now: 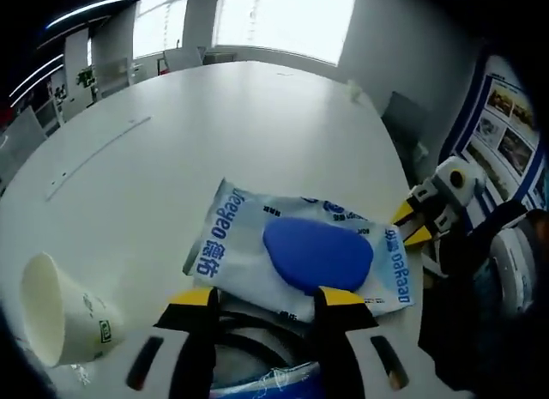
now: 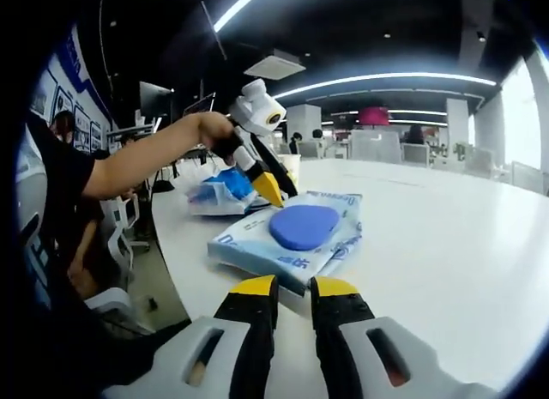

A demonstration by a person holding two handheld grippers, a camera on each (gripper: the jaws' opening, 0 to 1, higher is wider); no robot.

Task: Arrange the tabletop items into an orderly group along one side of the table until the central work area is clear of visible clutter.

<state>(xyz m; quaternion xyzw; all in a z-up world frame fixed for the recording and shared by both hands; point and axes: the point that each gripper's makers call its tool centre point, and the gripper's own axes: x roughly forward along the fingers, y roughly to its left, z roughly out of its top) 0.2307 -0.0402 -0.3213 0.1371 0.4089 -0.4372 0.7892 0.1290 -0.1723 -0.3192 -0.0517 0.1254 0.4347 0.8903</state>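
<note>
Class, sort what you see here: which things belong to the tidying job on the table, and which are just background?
Job:
wipes pack with blue lid
paper cup, on its side
crumpled blue-and-white wrapper
left gripper
right gripper
white table

Background:
chairs
wall posters
windows

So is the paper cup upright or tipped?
Tipped: the paper cup lies on its side on the table, open mouth facing sideways.

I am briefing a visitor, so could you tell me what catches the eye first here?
A pale blue wet-wipe pack with a dark blue oval lid lies near the edge of the white round table, between both grippers. A paper cup lies tipped over beside the left gripper.
</note>
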